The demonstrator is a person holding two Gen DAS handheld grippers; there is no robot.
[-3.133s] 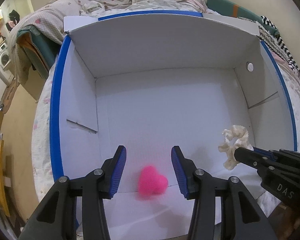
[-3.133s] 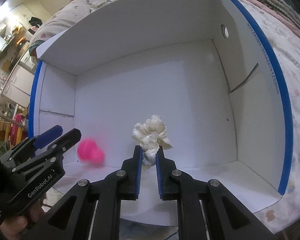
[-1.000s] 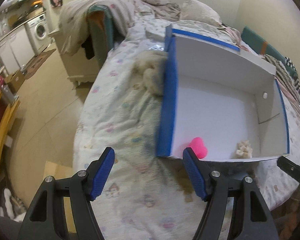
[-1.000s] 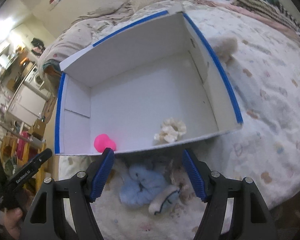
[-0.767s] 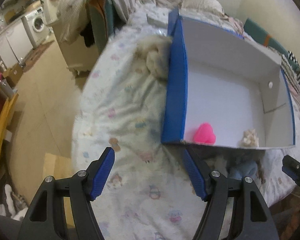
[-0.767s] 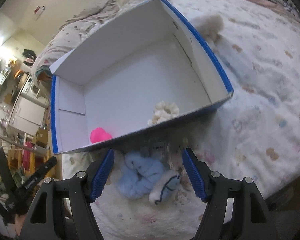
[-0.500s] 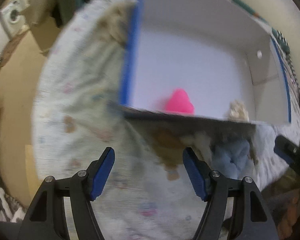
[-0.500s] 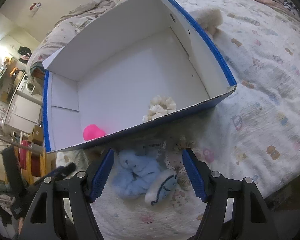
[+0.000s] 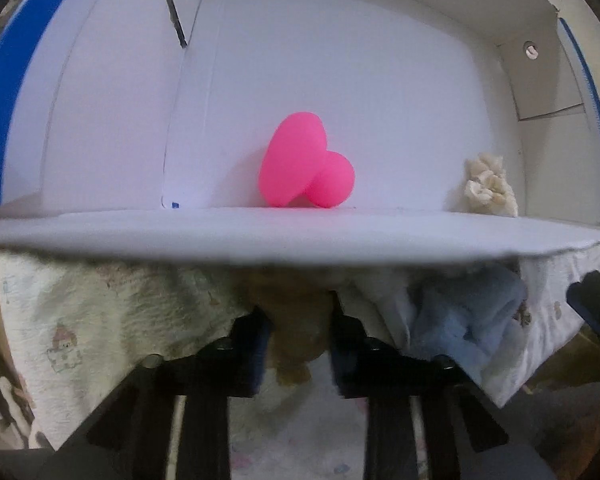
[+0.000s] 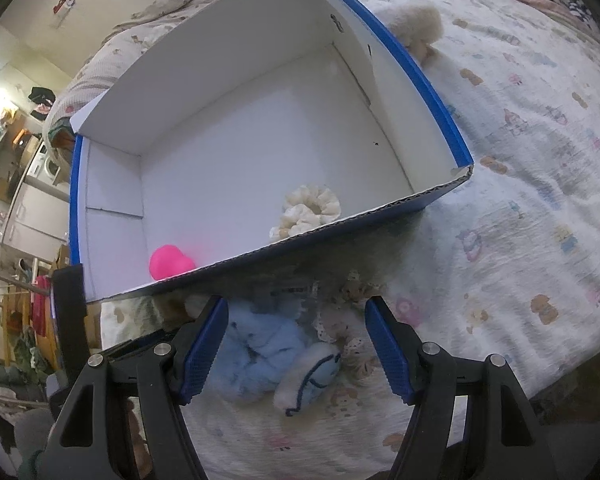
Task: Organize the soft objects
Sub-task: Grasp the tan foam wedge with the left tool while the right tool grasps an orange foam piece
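A: At the near edge of the bed [image 10: 540, 208], what has the left gripper [image 9: 298, 344] got?

B: A tan plush [image 9: 296, 328] sits between its fingers, just under the box's near wall. The jaws are closing on it and the pads look pressed into the fur, though that view is blurred.

A: And the right gripper [image 10: 296, 344]?

B: Its jaws are spread wide, gripping nothing. It hangs above a blue plush [image 10: 256, 356] and a white-and-blue toy [image 10: 308, 380] that lie touching each other on the sheet. A lacy frilled thing lies just beside them; I cannot tell what it is.

A: Where are those next to the box [image 10: 340, 236]?

B: Just in front of its near wall, outside it. The blue plush also shows at the right in the left wrist view [image 9: 460, 320], near the tan one.

A: Inside the box?

B: A pink heart [image 9: 304, 166] on the floor close to the near wall, toward the left corner. A cream scrunchie [image 10: 310, 210] lies apart from it, farther right along the same wall.

A: Beyond the box?

B: A cream fluffy thing [image 10: 416, 26] on the sheet, right against the outside of the right wall, near its far end.
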